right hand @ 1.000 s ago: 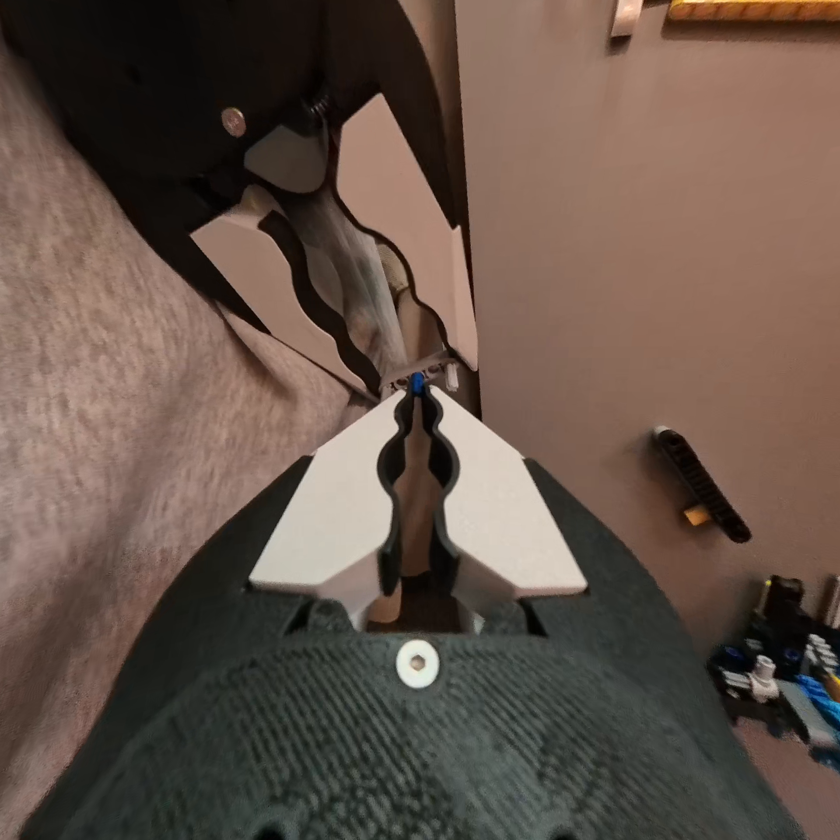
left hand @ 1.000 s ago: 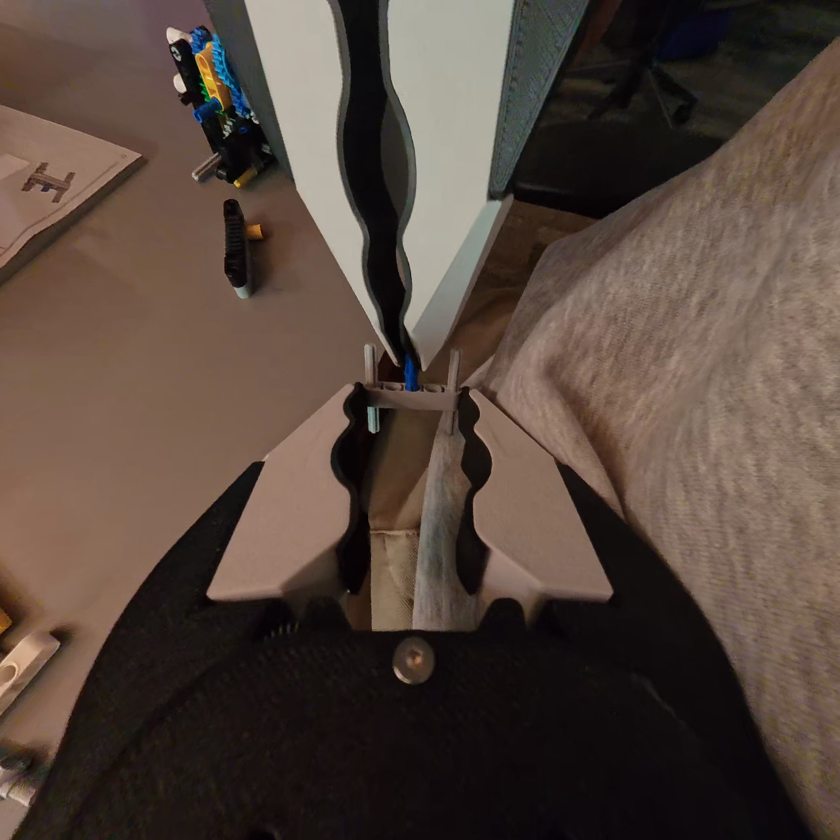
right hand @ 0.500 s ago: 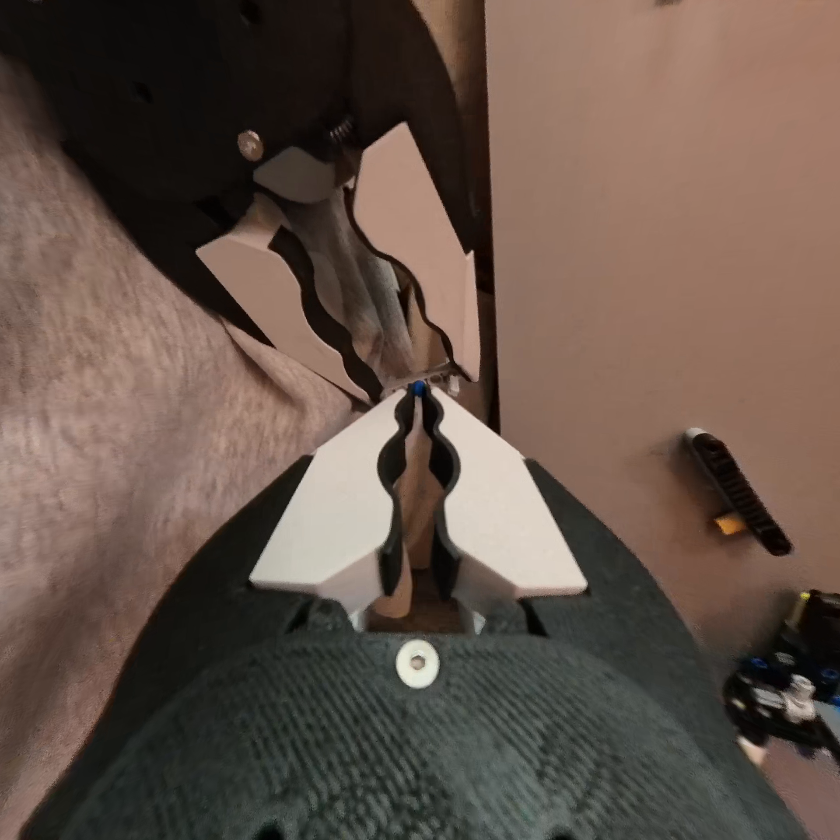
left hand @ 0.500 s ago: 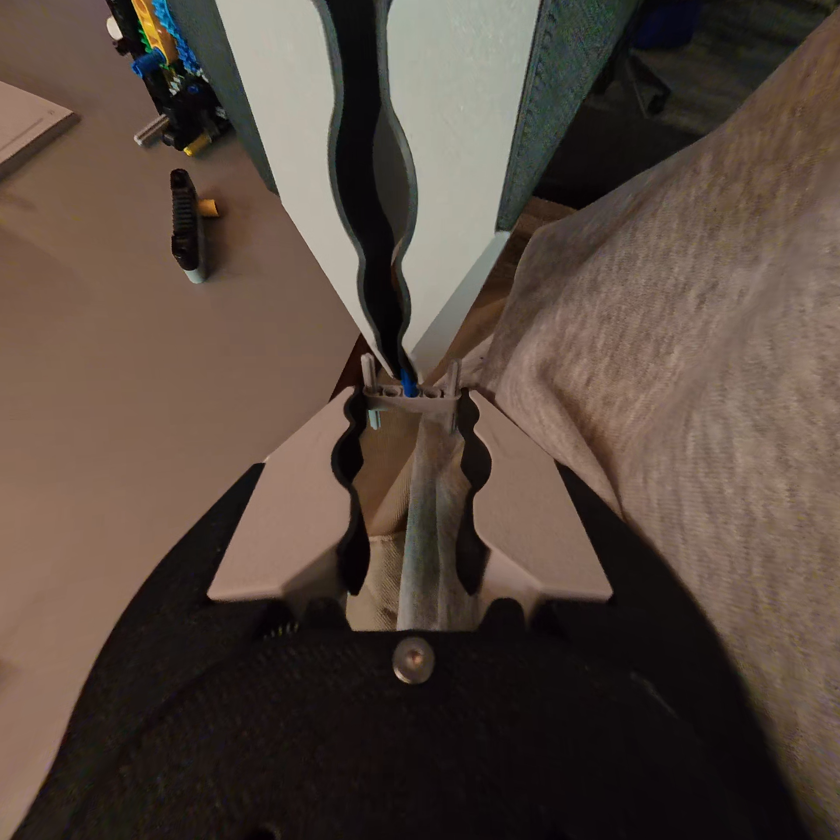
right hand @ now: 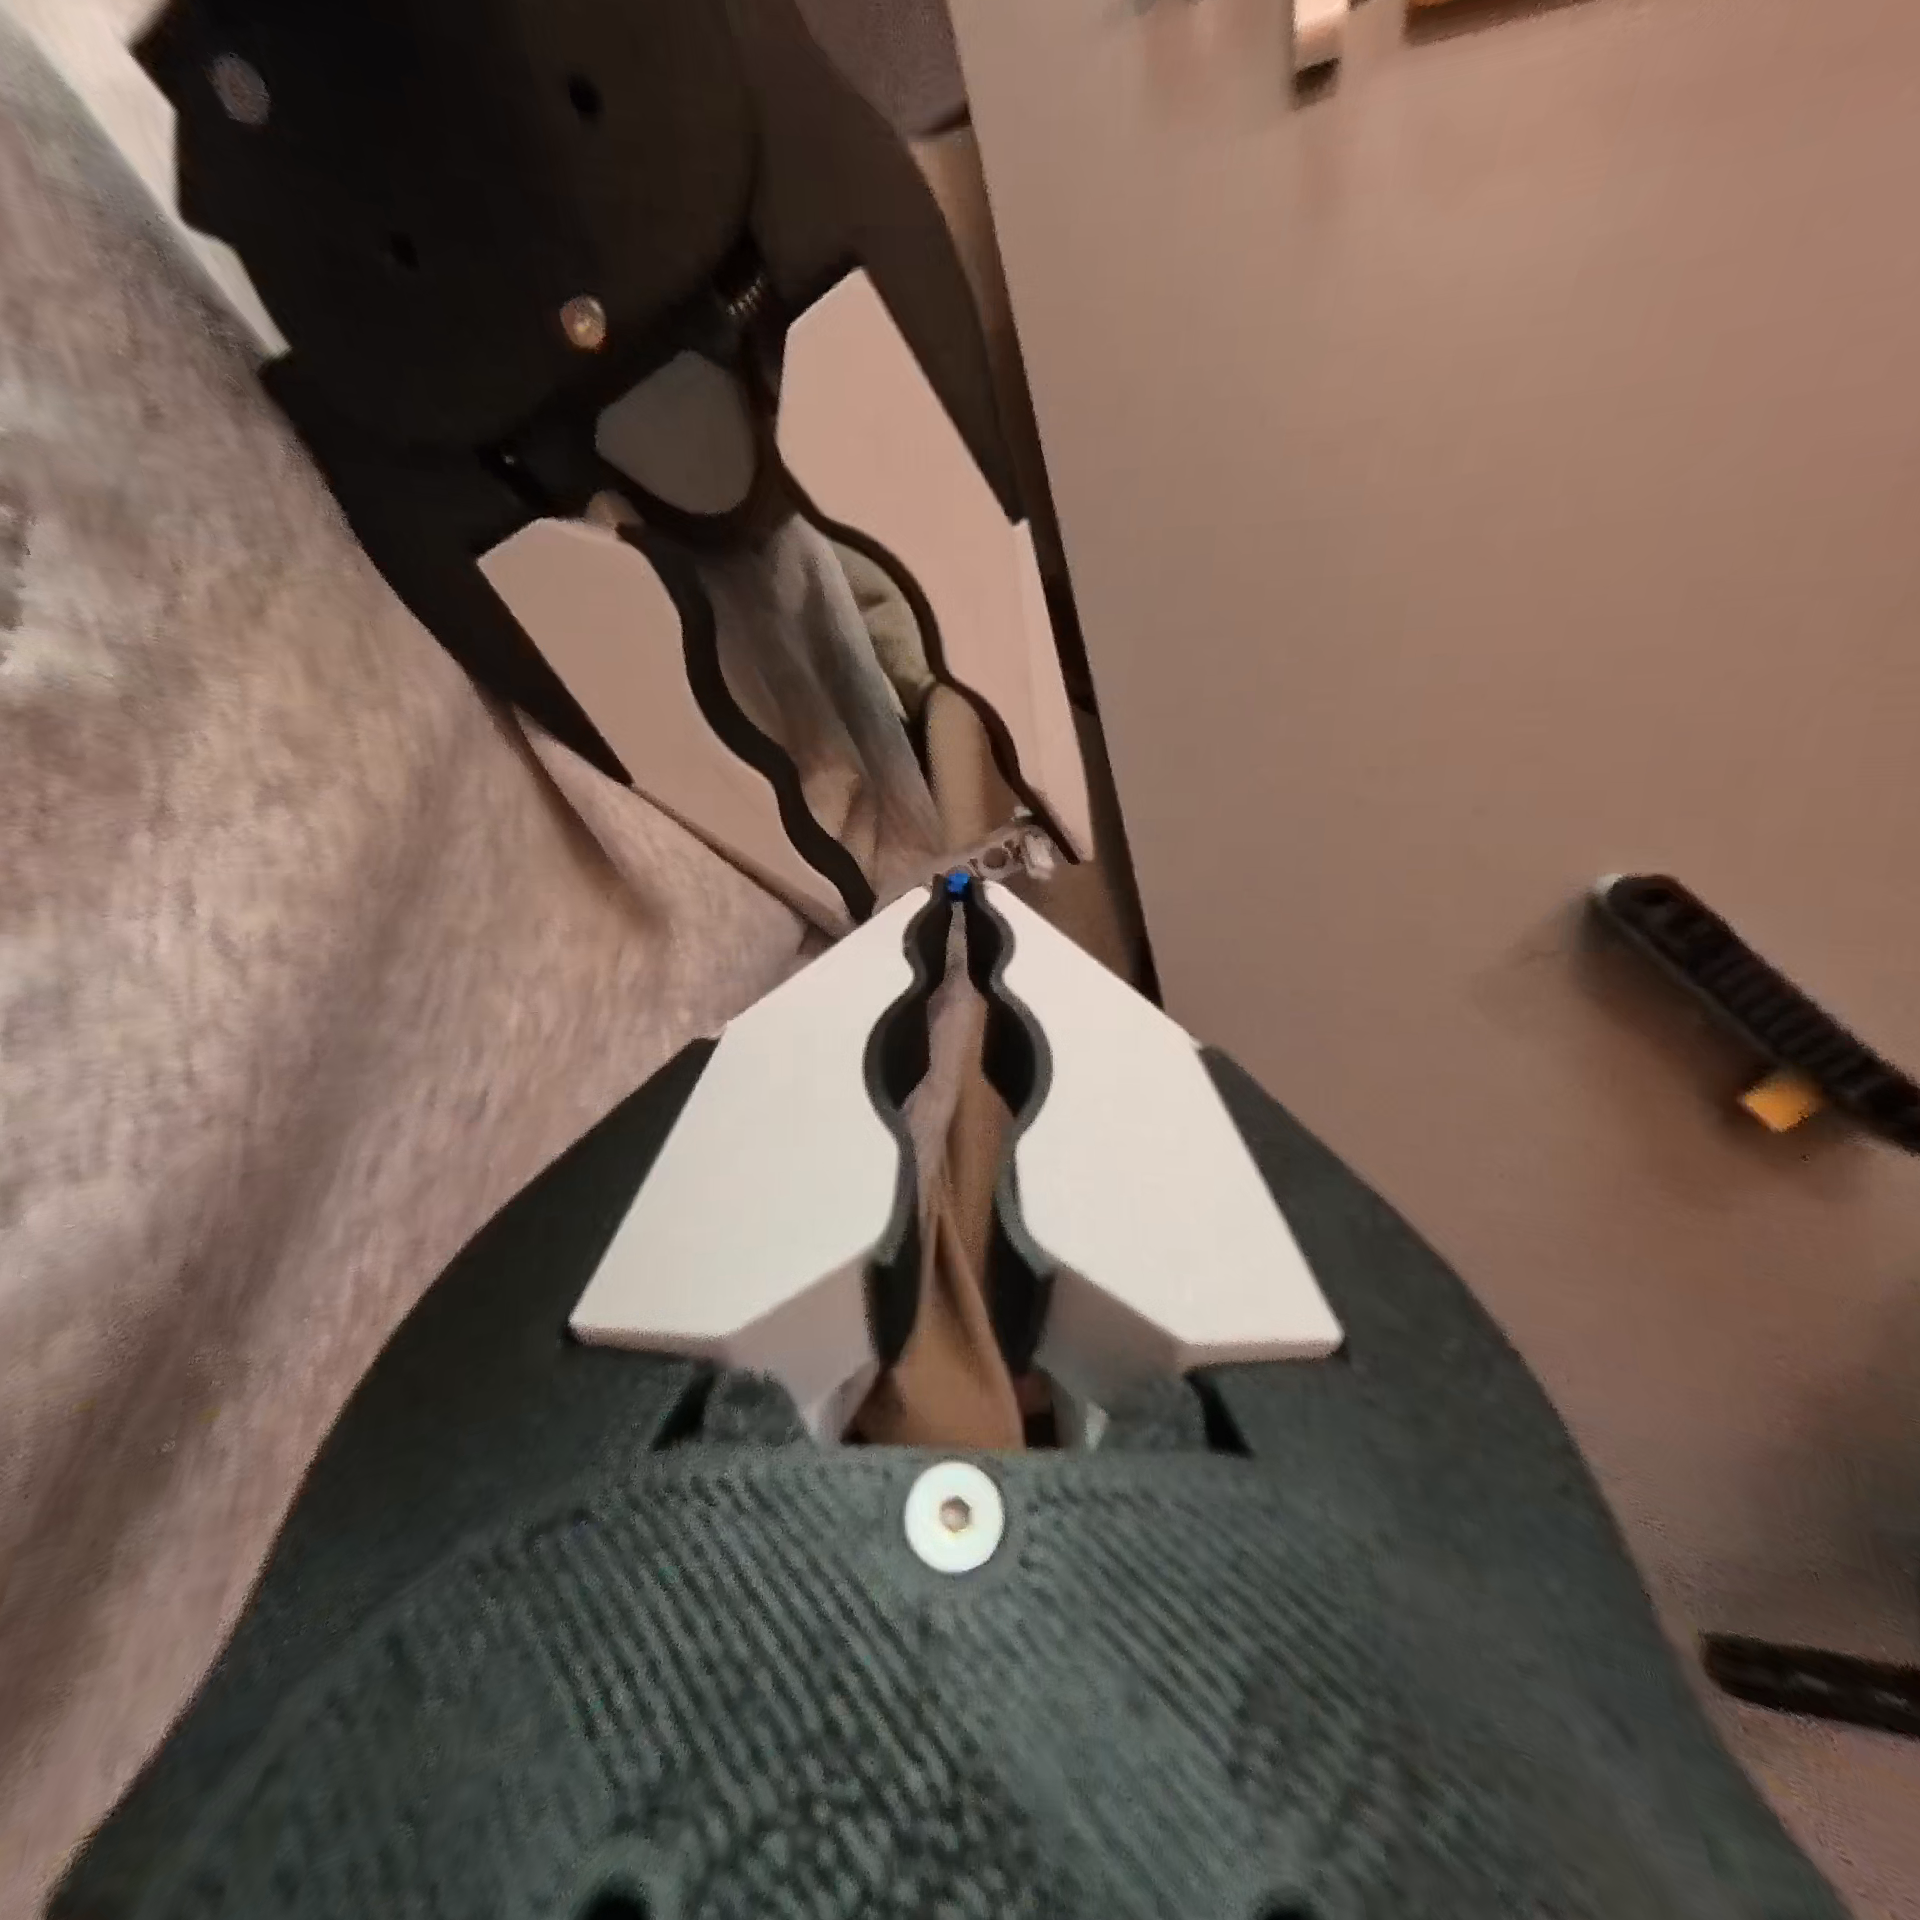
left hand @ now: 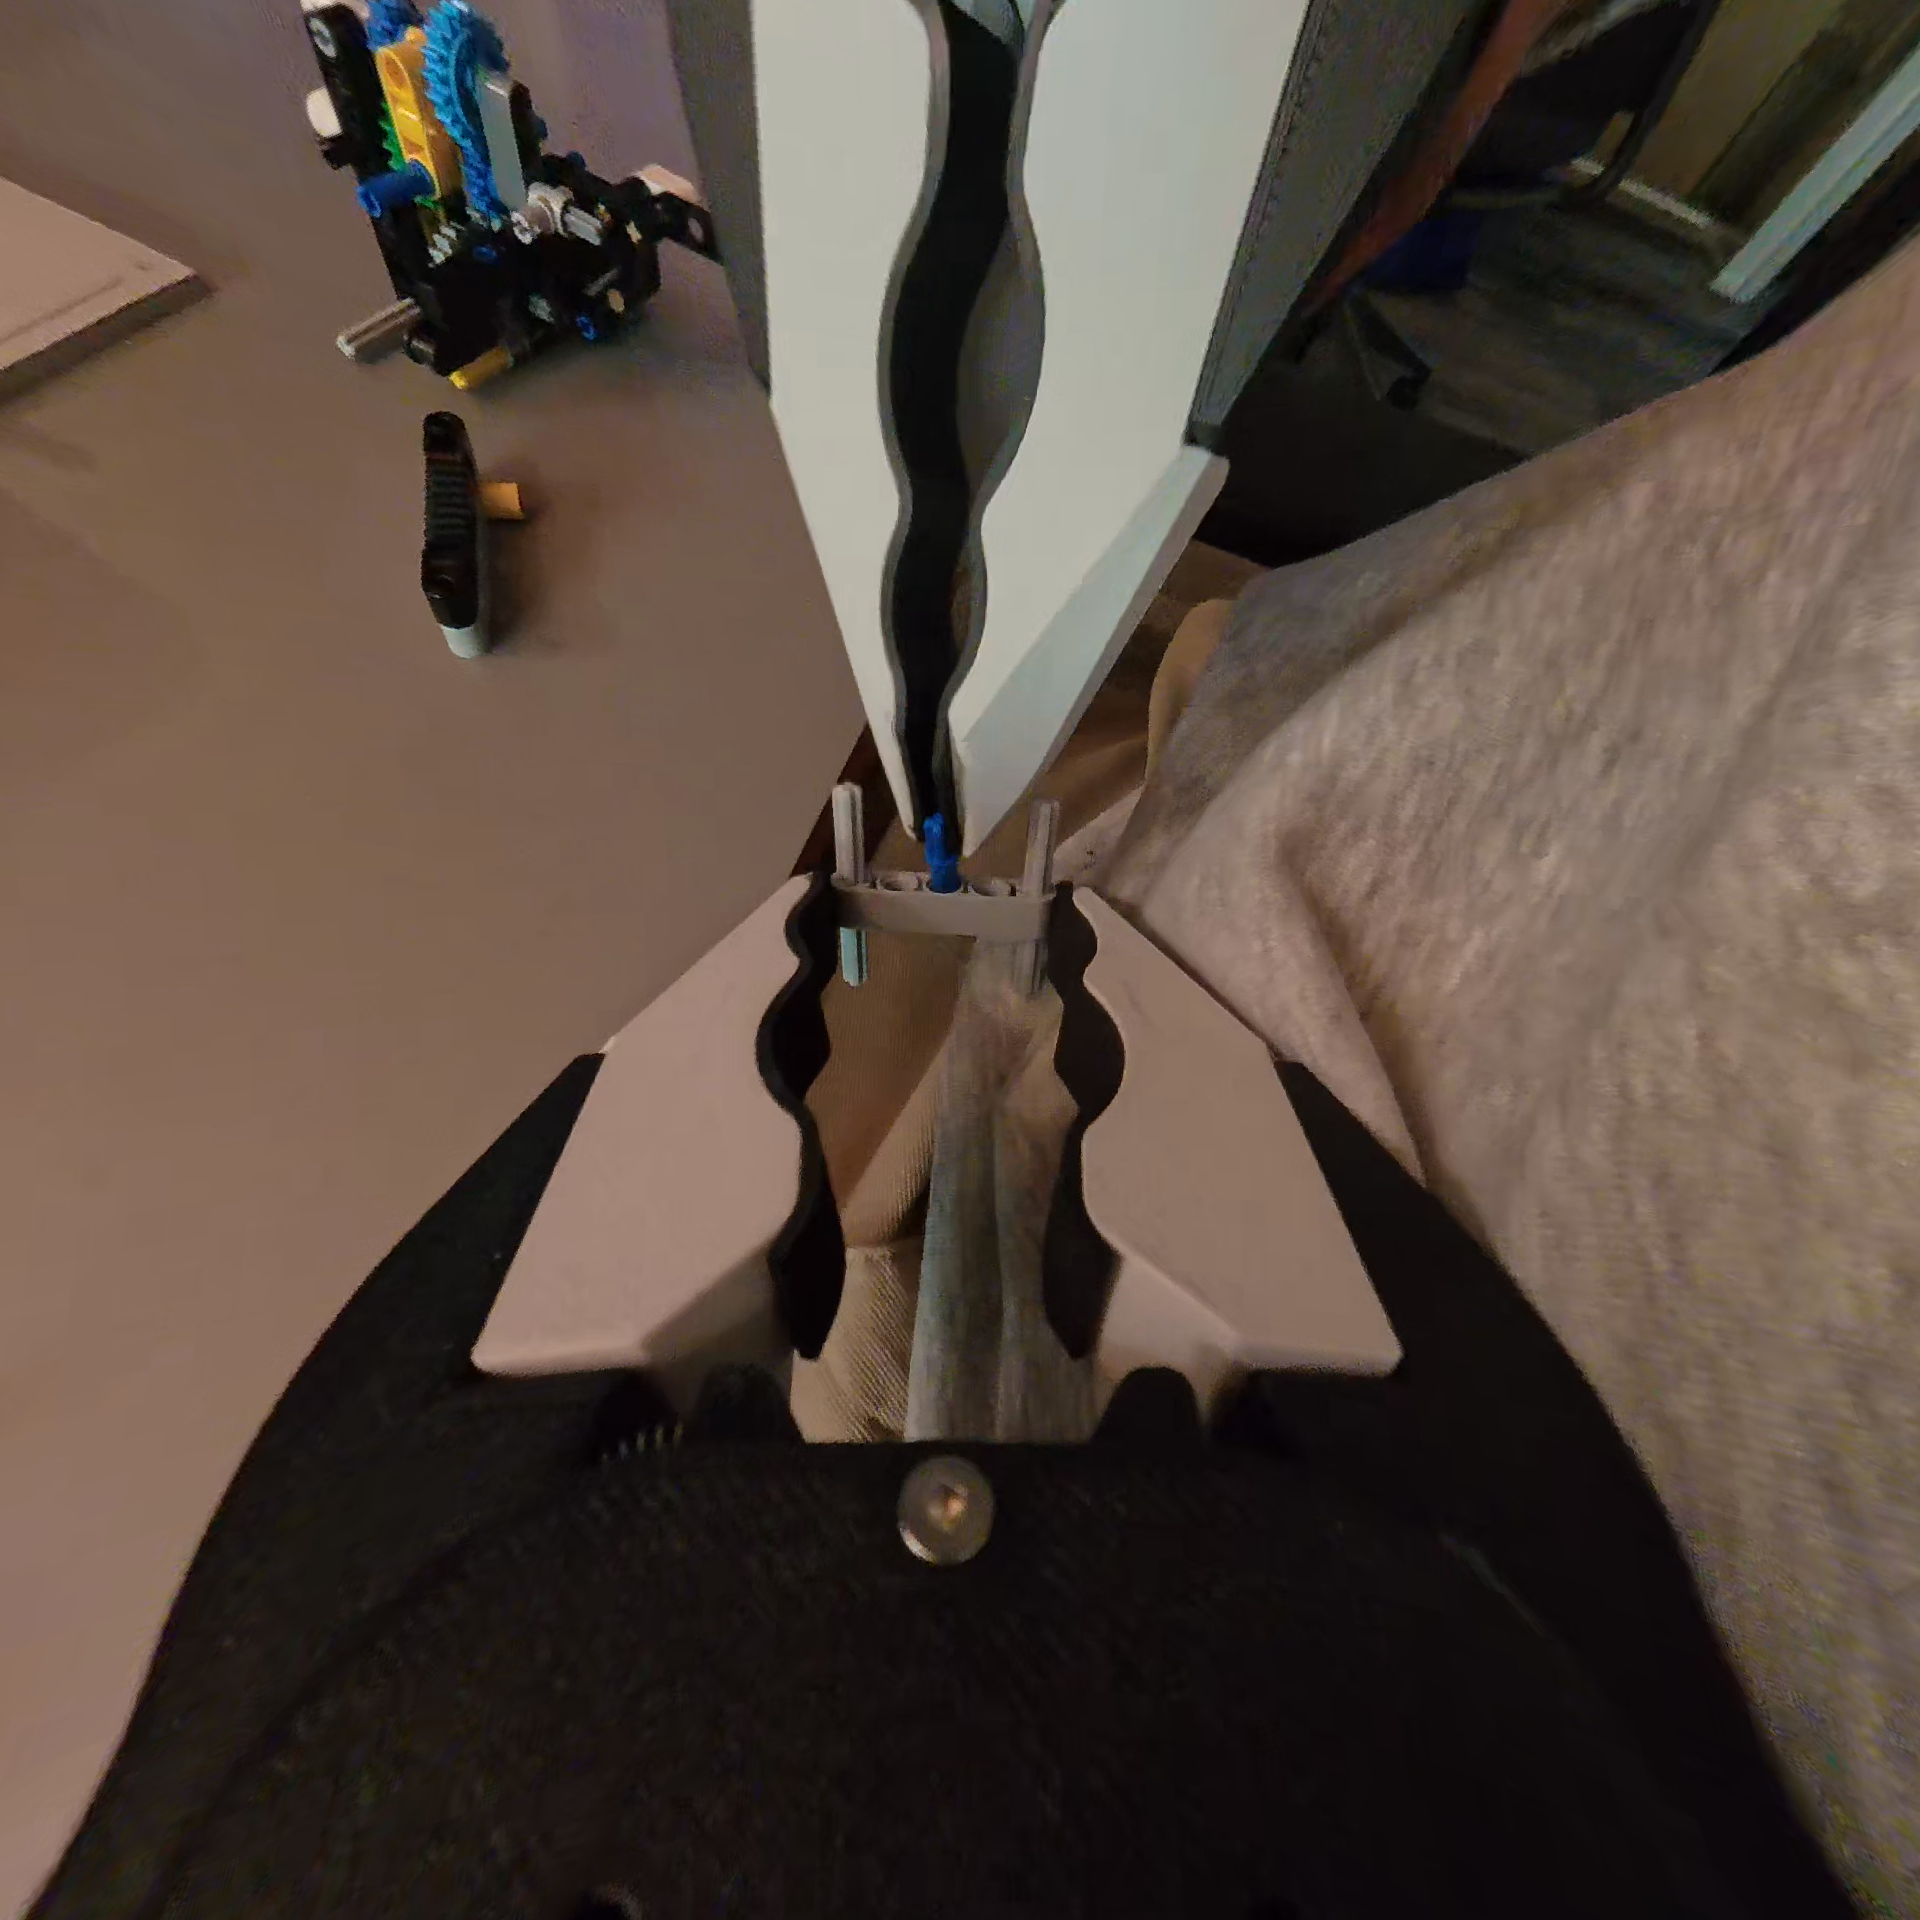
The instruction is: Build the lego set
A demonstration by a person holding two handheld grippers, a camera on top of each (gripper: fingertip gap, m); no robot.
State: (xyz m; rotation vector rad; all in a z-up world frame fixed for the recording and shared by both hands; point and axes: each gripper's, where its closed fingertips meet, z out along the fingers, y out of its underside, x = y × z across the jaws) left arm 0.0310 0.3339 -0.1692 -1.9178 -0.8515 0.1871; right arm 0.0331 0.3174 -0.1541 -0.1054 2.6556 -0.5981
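Observation:
My left gripper [left hand: 948, 935] is shut on a short grey beam [left hand: 904, 916] with a grey axle [left hand: 849, 831] standing at each end. It holds the beam off the table edge, above a person's lap. My right gripper [right hand: 956, 891] is shut on a small blue pin [right hand: 954, 884]. In the left wrist view it comes down from above, with the blue pin [left hand: 938, 850] standing in a middle hole of the beam. In the right wrist view the grey beam [right hand: 1003, 858] shows just past the pin. I cannot tell how deep the pin sits.
A part-built model [left hand: 488, 208] in black, blue and yellow stands on the grey table [left hand: 312, 831] at the far left. A black toothed rack [left hand: 449, 520] with a tan pin [left hand: 507, 501] lies nearer and also shows in the right wrist view [right hand: 1756, 997]. A booklet [left hand: 73, 301] lies at the left edge, and grey clothing [left hand: 1558, 935] fills the right. My two grippers' fingertips are within a few centimetres of each other.
Both grippers stay joined at the beam and pin and have swung together. The model and rack have shifted in both views. Both grips are unchanged.

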